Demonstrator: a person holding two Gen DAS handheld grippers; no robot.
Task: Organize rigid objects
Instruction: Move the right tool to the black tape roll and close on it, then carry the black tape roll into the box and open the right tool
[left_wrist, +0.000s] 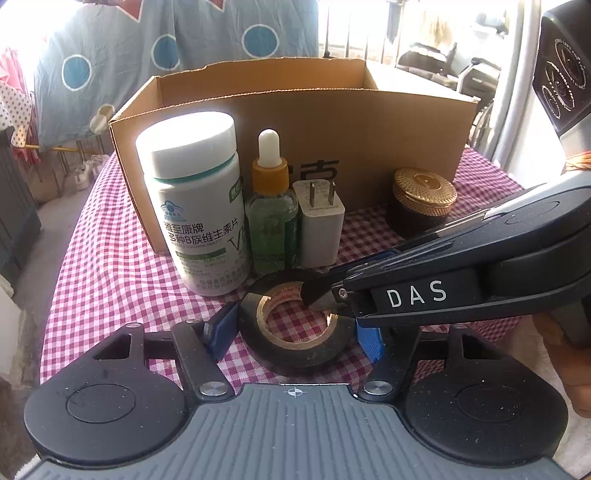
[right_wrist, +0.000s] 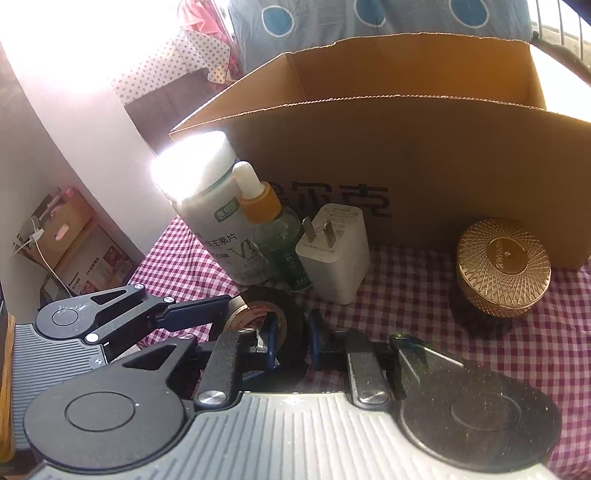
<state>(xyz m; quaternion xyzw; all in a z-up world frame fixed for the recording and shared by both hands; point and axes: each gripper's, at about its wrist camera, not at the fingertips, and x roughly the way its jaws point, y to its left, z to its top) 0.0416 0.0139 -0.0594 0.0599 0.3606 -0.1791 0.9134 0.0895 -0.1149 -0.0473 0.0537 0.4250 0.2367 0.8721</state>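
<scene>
A black tape roll (left_wrist: 295, 325) lies flat on the checked tablecloth. My left gripper (left_wrist: 295, 332) is open with its blue pads on either side of the roll. My right gripper (right_wrist: 293, 339) comes in from the right, one finger inside the roll's hole and one outside, closed on the roll's wall (right_wrist: 291, 325). Behind stand a white vitamin bottle (left_wrist: 195, 206), a green dropper bottle (left_wrist: 273, 214), a white charger plug (left_wrist: 321, 225) and a gold-lidded jar (left_wrist: 424, 199). An open cardboard box (left_wrist: 295, 122) stands behind them.
The table (left_wrist: 103, 236) has a red-and-white checked cloth and drops off at the left edge. A dotted blue sheet (left_wrist: 147, 48) hangs behind the box. The box's front wall is close behind the row of objects.
</scene>
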